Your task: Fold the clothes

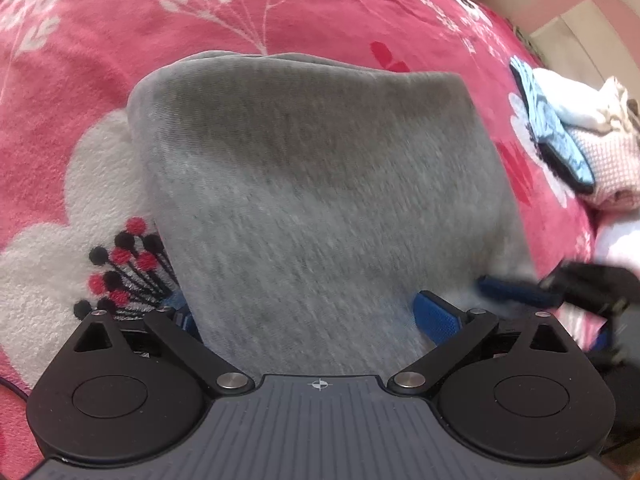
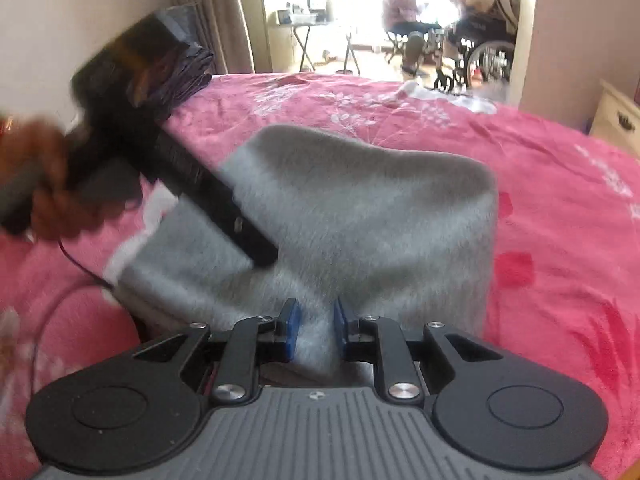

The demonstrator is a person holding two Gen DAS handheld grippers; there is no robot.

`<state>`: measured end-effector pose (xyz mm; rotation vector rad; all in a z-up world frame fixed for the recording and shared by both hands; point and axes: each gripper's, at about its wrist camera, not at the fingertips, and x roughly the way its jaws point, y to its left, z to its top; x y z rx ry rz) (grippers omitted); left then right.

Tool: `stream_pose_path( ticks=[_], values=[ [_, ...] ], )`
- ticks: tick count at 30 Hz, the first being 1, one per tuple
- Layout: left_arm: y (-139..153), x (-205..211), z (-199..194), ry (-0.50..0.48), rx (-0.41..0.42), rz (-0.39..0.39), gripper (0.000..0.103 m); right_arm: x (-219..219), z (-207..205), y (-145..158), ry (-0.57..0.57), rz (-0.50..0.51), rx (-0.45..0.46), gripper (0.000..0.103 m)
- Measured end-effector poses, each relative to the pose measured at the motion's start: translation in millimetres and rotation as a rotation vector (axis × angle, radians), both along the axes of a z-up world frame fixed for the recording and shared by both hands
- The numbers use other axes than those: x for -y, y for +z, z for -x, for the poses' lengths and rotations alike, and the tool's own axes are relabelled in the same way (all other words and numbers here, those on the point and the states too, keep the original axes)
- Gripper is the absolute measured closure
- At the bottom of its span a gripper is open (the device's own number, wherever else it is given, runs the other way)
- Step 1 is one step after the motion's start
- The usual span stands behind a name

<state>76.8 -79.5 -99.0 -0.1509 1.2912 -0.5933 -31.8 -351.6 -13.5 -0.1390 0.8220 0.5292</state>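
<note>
A grey garment [image 1: 320, 184] lies bunched on the pink floral blanket [image 1: 280, 12]. In the left wrist view it fills the space between the wide-apart blue pads [image 1: 436, 320] of my left gripper [image 1: 310, 320], which is open with the cloth passing between its fingers. In the right wrist view the same grey garment [image 2: 360, 208] rises in a hump, and my right gripper [image 2: 316, 328] is shut on a fold of it at its near edge. The left gripper [image 2: 224, 208] reaches in from the left, held by a hand [image 2: 48, 184], with its tip on the grey cloth. The picture is blurred.
A pile of white and pink clothes [image 1: 600, 140] with a blue patterned piece [image 1: 552, 132] lies to the right on the bed. A dark folded bundle [image 2: 180, 68] sits at the far left. Beyond the bed, a seated person [image 2: 404, 20] and a wheelchair [image 2: 484, 52].
</note>
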Motion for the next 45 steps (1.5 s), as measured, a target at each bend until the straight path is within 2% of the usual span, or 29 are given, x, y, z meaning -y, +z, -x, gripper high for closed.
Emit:
stream_pose_path(
  ticks=[4, 6, 8, 12, 17, 23, 26, 30, 32, 34, 42, 45],
  values=[
    [1, 3, 4, -0.003, 0.026, -0.024, 0.002, 11, -29, 22, -0.078, -0.067, 0.053, 0.082],
    [2, 5, 6, -0.004, 0.038, -0.036, 0.001, 13, -50, 25, -0.124, -0.052, 0.089, 0.082],
    [2, 7, 8, -0.006, 0.051, -0.048, 0.001, 16, -75, 16, -0.163, -0.033, 0.090, 0.082],
    [3, 10, 11, -0.007, 0.073, -0.072, 0.001, 26, -114, -21, -0.242, -0.033, 0.009, 0.083],
    [2, 12, 12, -0.007, 0.086, -0.083, 0.000, 32, -119, -10, -0.282, -0.101, 0.022, 0.082],
    [2, 14, 16, 0.005, 0.108, -0.093, 0.000, 13, -131, -18, -0.212, -0.033, -0.005, 0.082],
    [3, 15, 18, 0.007, 0.108, -0.098, 0.000, 11, -140, -22, -0.253, -0.046, -0.002, 0.082],
    [3, 17, 19, 0.009, 0.115, -0.103, 0.000, -4, -133, -8, -0.200, -0.033, 0.063, 0.081],
    [4, 18, 21, 0.009, 0.123, -0.108, 0.000, -8, -129, -5, -0.132, -0.074, 0.049, 0.081],
    [5, 19, 23, 0.009, 0.134, -0.116, 0.000, -14, -130, -11, -0.106, -0.028, 0.035, 0.080],
    [8, 26, 29, 0.017, 0.161, -0.157, 0.000, 18, -109, 0, -0.230, -0.063, 0.048, 0.080],
    [9, 28, 32, 0.019, 0.178, -0.166, 0.000, 25, -85, 7, -0.167, -0.122, 0.035, 0.080]
  ],
)
